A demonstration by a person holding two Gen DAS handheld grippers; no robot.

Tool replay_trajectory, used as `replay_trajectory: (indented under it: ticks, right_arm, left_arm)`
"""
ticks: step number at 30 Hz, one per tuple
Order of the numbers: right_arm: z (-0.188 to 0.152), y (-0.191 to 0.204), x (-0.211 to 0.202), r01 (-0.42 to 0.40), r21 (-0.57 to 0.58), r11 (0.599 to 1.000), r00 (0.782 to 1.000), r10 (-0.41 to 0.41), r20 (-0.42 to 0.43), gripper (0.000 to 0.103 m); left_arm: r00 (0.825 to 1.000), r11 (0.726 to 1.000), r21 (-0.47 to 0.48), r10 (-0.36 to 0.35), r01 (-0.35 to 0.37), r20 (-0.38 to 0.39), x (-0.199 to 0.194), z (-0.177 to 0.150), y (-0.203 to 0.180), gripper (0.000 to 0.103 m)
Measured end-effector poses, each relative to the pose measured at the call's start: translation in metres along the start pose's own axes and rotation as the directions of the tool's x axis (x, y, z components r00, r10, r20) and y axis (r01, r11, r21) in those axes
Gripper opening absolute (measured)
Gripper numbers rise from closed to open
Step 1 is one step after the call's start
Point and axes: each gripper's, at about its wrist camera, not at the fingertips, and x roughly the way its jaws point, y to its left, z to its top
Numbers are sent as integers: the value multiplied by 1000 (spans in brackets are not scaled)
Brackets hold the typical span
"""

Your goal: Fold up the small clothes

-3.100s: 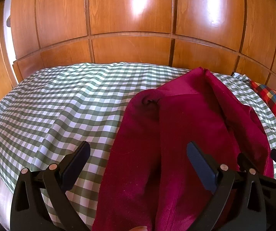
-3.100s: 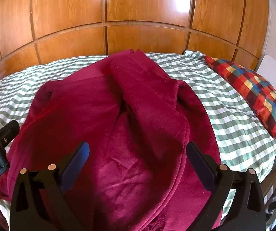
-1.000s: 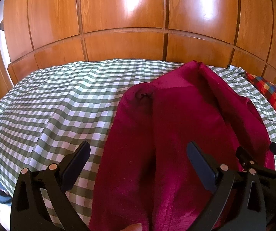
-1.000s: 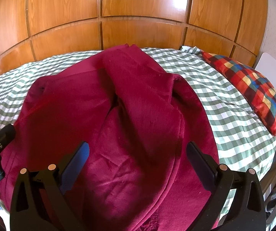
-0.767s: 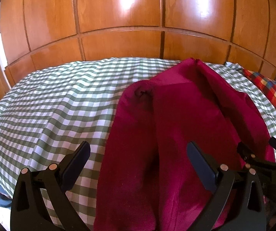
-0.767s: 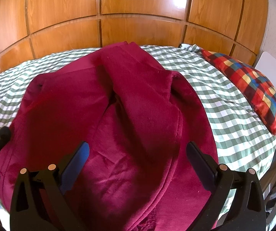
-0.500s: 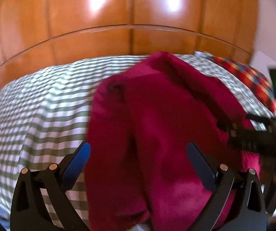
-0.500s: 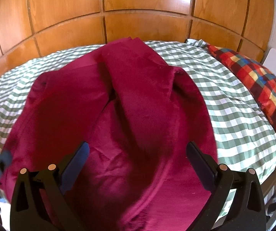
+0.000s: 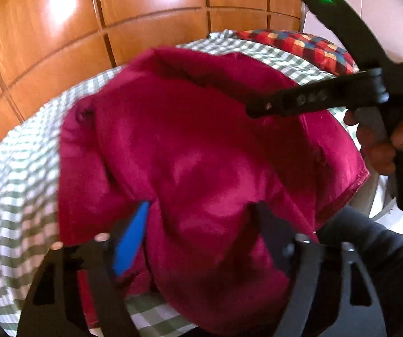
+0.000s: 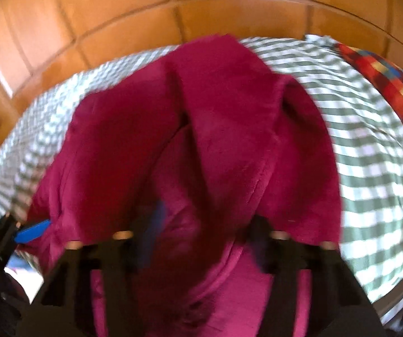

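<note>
A dark red plush garment (image 9: 201,140) lies crumpled on the checked bed sheet (image 9: 18,196). My left gripper (image 9: 201,224) is tilted down at the garment's near edge. Its jaws are closing, and a bunch of red fabric bulges between them while the blue pad (image 9: 134,238) still shows its face. In the blurred right wrist view my right gripper (image 10: 207,227) is also closing. A raised fold of the garment (image 10: 215,112) fills its gap and the pads seem to press on it. A hand (image 9: 384,146) holds the right gripper (image 9: 257,109) over the garment's right side.
A wooden panel wall (image 9: 145,14) runs behind the bed. A red, blue and yellow checked pillow (image 10: 398,84) lies at the far right of the green and white sheet (image 10: 370,154). The bed's edge and a dark sleeve (image 9: 370,252) are close at lower right.
My left gripper has swung right and rolled, coming down over the garment's near edge. Both pairs of jaws have narrowed around fabric. The right gripper has tipped downward in place.
</note>
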Motion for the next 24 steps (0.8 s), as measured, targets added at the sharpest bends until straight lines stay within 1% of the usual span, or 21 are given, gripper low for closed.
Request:
replay_trajectory:
  ticks: [1, 2, 3, 4, 5, 6, 7, 8, 10, 11, 13, 15, 16, 17, 18, 19, 20, 21, 22, 24]
  right_arm:
    - [1, 4, -1, 8, -25, 1000, 1000, -7, 4, 17]
    - [3, 4, -5, 4, -34, 999, 1000, -4, 16, 11]
    - [6, 2, -11, 0, -33, 999, 999, 1, 34, 7]
    - [10, -6, -16, 2, -31, 1000, 999, 0, 46, 7]
    - [16, -13, -27, 11, -28, 1000, 997, -9, 74, 7]
    - [21, -19, -34, 15, -24, 1000, 996, -13, 92, 7]
    - [26, -26, -43, 38, -20, 999, 992, -36, 119, 7]
    - [30, -34, -49, 64, -17, 998, 989, -61, 138, 7]
    - [45, -58, -65, 87, 29, 996, 980, -91, 176, 7]
    - [50, -67, -70, 105, 49, 993, 974, -113, 195, 7]
    - [62, -86, -79, 178, 74, 981, 955, -191, 229, 7]
    - [76, -111, -80, 242, 108, 964, 934, -262, 242, 7]
    - [83, -121, -78, 277, 118, 953, 923, -299, 241, 7]
    - [89, -129, -75, 306, 124, 944, 914, -328, 238, 7]
    - [98, -142, -69, 345, 132, 929, 902, -367, 229, 7]
    - [107, -155, -63, 384, 141, 913, 888, -407, 216, 7]
    - [115, -167, -56, 419, 149, 896, 874, -442, 203, 7]
    - [121, -178, -51, 446, 152, 882, 862, -469, 193, 7]
    - [132, -192, -40, 493, 157, 856, 839, -516, 173, 7]
    - [147, -215, -24, 541, 173, 823, 815, -564, 133, 7]
  left_arm:
    - [1000, 1000, -7, -14, 14, 6, -3, 0, 1, 50]
    - [999, 999, -14, -32, 32, 10, -8, 2, 3, 43]
    - [999, 998, -35, -47, 47, 17, -12, 4, 8, 28]
    - [997, 996, -64, -67, 68, 23, -16, 5, 14, 7]
    - [992, 984, -119, -125, 129, 34, -21, 7, 26, 3]
    - [985, 971, -163, -166, 172, 52, -26, 9, 37, 3]
    - [982, 963, -198, -169, 182, 84, -33, 12, 48, 3]
    - [982, 960, -213, -163, 180, 97, -36, 13, 55, 2]
    - [979, 948, -256, -157, 187, 132, -44, 16, 71, 2]
    - [976, 939, -286, -149, 189, 157, -49, 18, 83, 2]
    - [972, 921, -340, -126, 189, 199, -58, 24, 106, 2]
    - [968, 900, -403, -71, 166, 240, -67, 32, 135, 2]
    - [967, 891, -430, -34, 143, 251, -69, 36, 148, 2]
    - [967, 881, -463, 23, 100, 253, -72, 43, 167, 2]
    - [966, 872, -484, 64, 66, 249, -74, 48, 180, 2]
    - [965, 861, -507, 109, 28, 239, -74, 52, 194, 2]
    - [962, 841, -540, 169, -27, 215, -72, 58, 215, 2]
    - [958, 825, -560, 212, -70, 192, -70, 62, 231, 1]
    - [952, 804, -583, 256, -114, 166, -67, 66, 246, 1]
    - [933, 732, -644, 351, -220, 80, -55, 72, 287, 1]
